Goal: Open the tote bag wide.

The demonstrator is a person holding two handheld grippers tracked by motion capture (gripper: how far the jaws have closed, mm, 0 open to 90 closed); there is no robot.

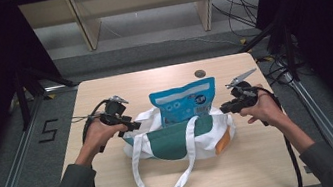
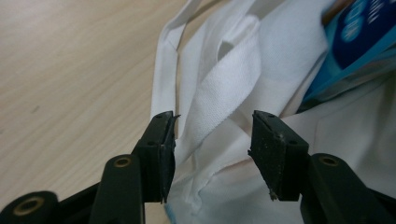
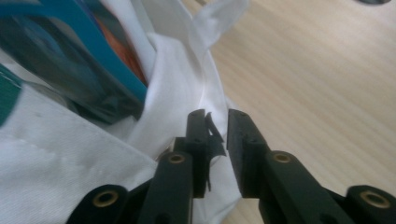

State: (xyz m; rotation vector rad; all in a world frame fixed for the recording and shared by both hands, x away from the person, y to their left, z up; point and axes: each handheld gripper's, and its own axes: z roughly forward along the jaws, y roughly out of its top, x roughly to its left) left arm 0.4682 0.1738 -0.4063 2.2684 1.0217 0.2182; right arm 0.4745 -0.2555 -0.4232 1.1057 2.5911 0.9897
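While the white cloth tote bag (image 1: 181, 136) is lying at the middle of the pale wood-grain table (image 1: 256, 160), a person is holding a black two-jaw gripper at each end of it. At nine o'clock from the bag, the left gripper (image 1: 131, 126) is resting against the bag's rim; in the left gripper view its jaws are standing apart, released, with a flat woven white strap (image 2: 219, 98) running up between them and the pads not pressing on it. At three o'clock, the right gripper (image 1: 225, 108) is meeting the bag's other end; in the right gripper view its jaws are showing a narrow gap, and the soft white fabric (image 3: 187, 93) is lying just beyond the tips with nothing clamped between them. The bag is looking limp and creased, with a dark green panel (image 1: 176, 135) across its open mouth, a small orange tab (image 1: 222, 141) at its four o'clock corner, and a long white handle loop (image 1: 162, 175) trailing toward six o'clock. A glossy blue pouch (image 1: 185, 101) with a crimped top edge is sticking out of the bag toward twelve o'clock; it is carrying round white emblems and a dark label, but the print is too small to read. A small dark round disc (image 1: 200, 73) is sitting on the table at twelve o'clock, well apart from the bag.
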